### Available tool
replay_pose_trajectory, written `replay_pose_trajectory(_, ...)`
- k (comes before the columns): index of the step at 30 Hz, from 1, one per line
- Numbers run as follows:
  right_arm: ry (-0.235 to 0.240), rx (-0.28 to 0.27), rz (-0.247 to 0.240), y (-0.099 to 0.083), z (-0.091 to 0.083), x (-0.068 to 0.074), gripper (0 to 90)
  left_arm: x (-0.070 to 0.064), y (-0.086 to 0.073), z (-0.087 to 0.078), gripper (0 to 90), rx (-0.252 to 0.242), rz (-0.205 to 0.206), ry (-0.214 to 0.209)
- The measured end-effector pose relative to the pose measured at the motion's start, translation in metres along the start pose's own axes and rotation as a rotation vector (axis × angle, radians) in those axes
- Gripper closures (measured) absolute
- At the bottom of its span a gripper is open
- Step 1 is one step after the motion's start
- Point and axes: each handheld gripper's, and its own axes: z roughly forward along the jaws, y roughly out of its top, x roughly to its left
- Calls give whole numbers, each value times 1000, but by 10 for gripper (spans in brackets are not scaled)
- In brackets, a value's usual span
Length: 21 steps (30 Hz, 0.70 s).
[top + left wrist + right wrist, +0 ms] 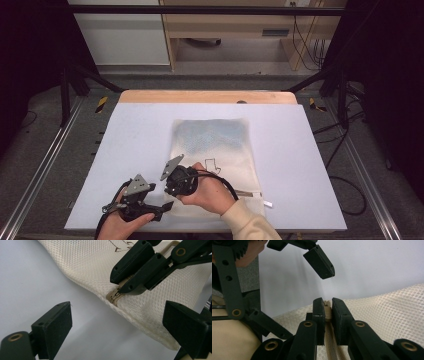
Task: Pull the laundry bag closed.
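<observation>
- Beige zipper pull (pixel 326 311) sits clamped between the narrow black jaws of the right gripper (pixel 326 307), at the edge of a cream mesh bag (pixel 387 315).
- Cream mesh spreads out behind and to either side of those jaws; the zipper track (pixel 332 345) runs back between them.
- Black jaws of the left gripper (pixel 120 325) stand wide apart, holding nothing; the bag's edge and zipper end (pixel 114 296) lie just beyond and between them.
- Pale grey table mat (pixel 140 140) lies under the bag (pixel 220 145), which rests ahead of both grippers, the left (pixel 150 206) close beside the right (pixel 172 187).
</observation>
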Motion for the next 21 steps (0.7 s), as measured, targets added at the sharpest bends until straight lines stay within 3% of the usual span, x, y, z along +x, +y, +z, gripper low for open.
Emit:
replay_pose_trajectory(6, 0, -2, -3, 0, 0, 0, 815, 0, 0, 2, 193, -3, -16, -29)
replay_pose_trajectory(15, -6, -7, -10, 1, -5, 1, 815, 0, 1, 9, 229, -5, -28, -68)
replay_pose_trajectory(21, -7, -23, -12, 2, -7, 0, 815, 1, 1, 13, 256, -5, -63, -106)
